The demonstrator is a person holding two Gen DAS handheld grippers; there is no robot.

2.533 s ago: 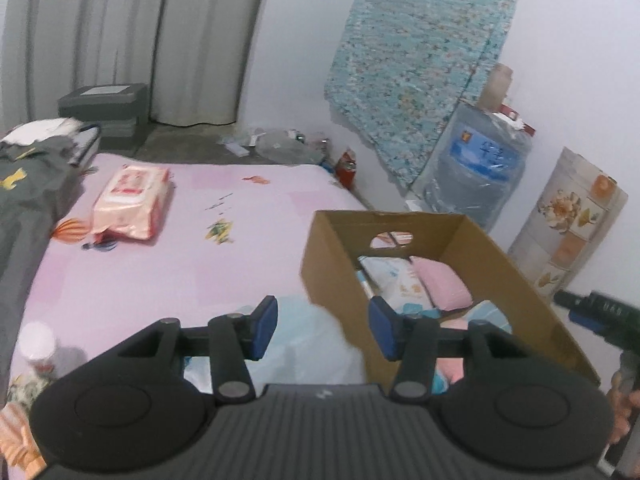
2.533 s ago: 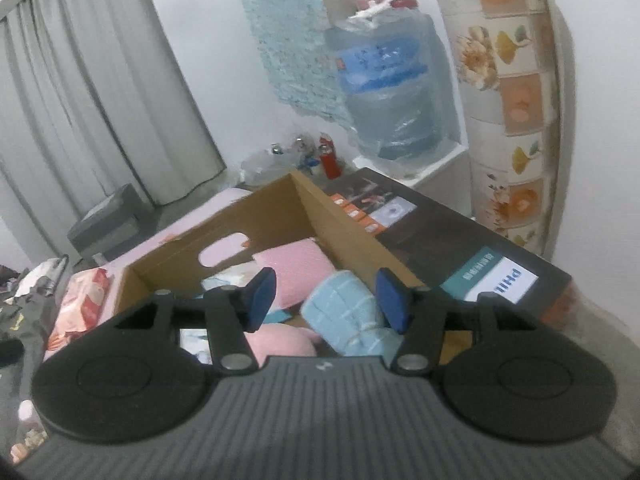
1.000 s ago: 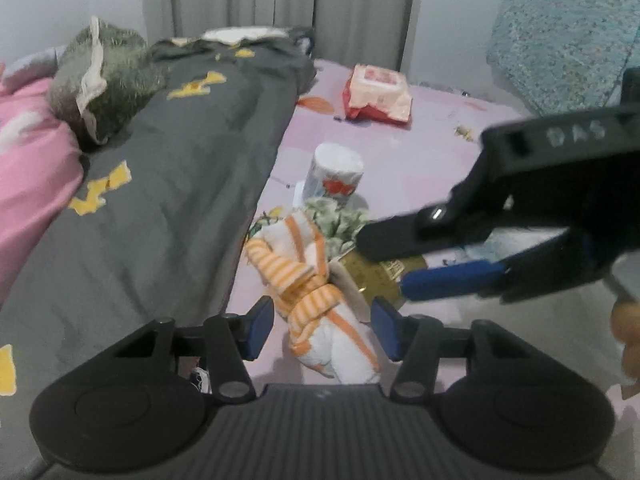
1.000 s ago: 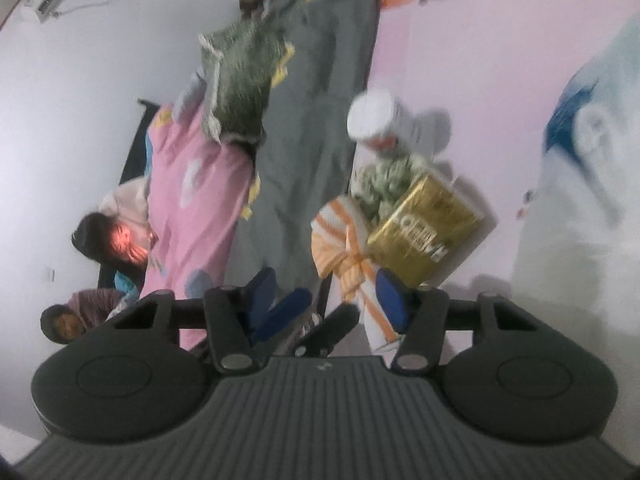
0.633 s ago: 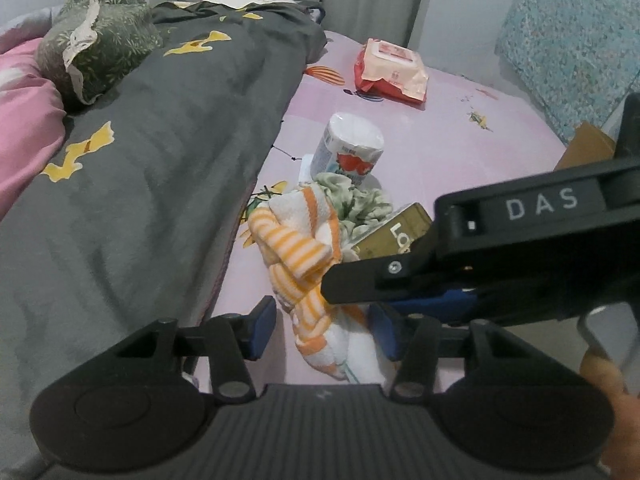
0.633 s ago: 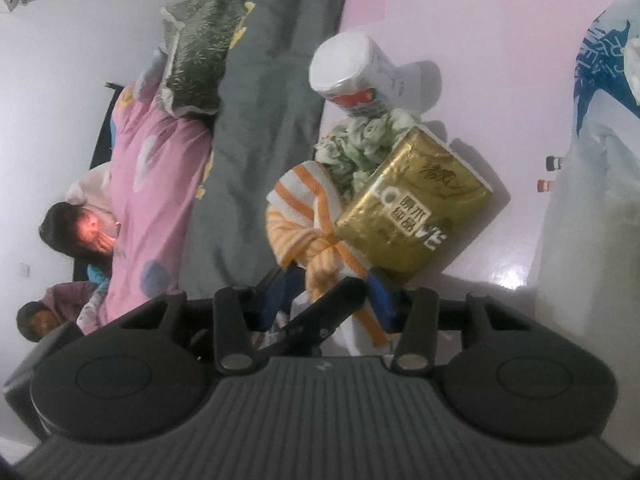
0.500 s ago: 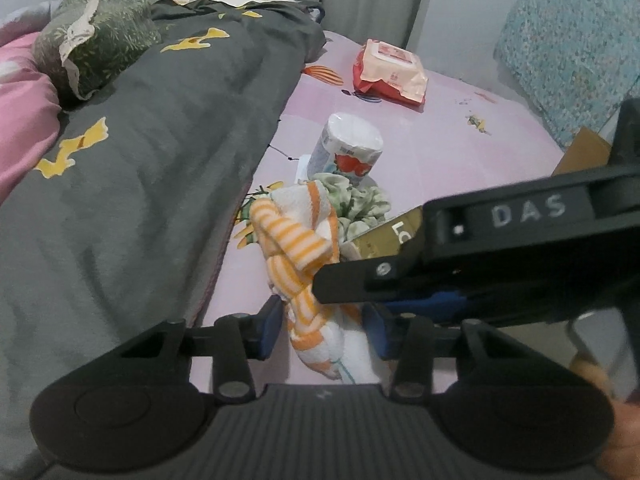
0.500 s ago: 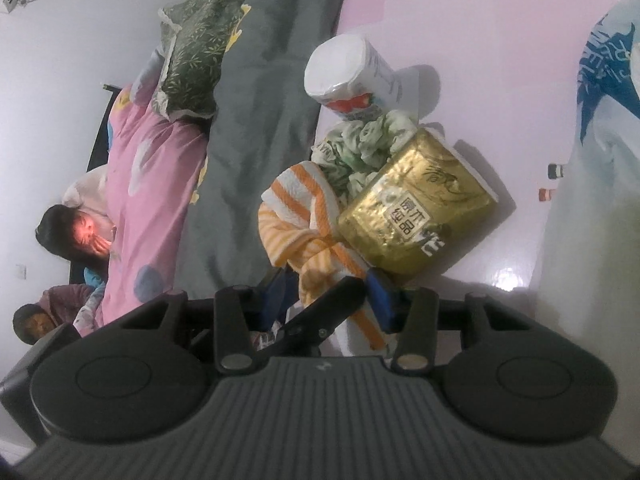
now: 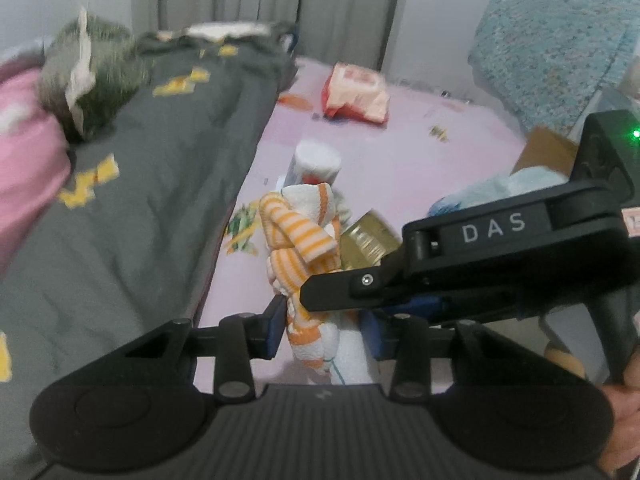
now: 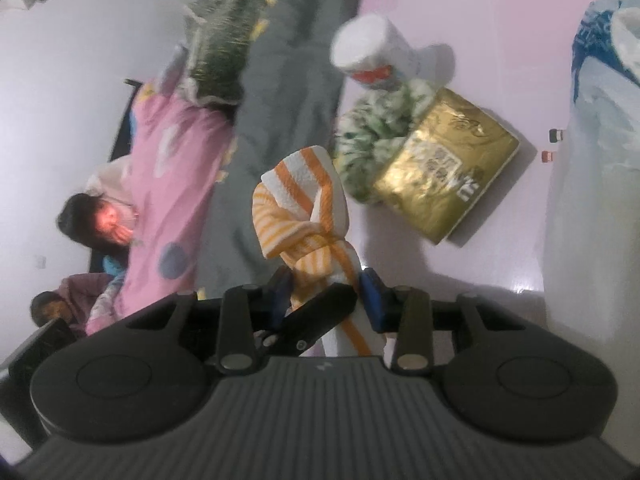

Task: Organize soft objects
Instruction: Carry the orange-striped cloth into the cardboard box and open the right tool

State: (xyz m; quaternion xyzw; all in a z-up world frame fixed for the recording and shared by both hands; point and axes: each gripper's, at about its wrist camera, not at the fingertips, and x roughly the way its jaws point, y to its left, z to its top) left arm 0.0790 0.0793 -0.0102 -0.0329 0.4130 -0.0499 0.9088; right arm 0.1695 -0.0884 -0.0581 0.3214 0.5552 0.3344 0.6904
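An orange-and-white striped towel [image 9: 304, 248] hangs bunched between both grippers, lifted off the pink sheet [image 9: 400, 160]. My left gripper [image 9: 322, 326] is shut on its lower part. My right gripper [image 10: 326, 298] is also shut on the towel [image 10: 308, 216]; its black body [image 9: 500, 264] crosses the left wrist view from the right. Behind the towel lie a green-and-white floral cloth [image 10: 372, 124], a gold tissue pack [image 10: 448, 172] and a white paper roll [image 10: 372, 52].
A dark grey blanket [image 9: 132, 184] with yellow patches covers the bed's left side, with a green pillow [image 9: 92, 72]. A red-and-white wipes pack [image 9: 356, 94] lies farther back. The cardboard box corner [image 9: 544, 152] and a blue cloth [image 9: 500, 188] are at right. People lie beside the bed [image 10: 100, 220].
Both grippers have closed on the striped towel and raised it off the sheet; it now stands clear of the gold pack and floral cloth. Earlier the grippers were at the cardboard box.
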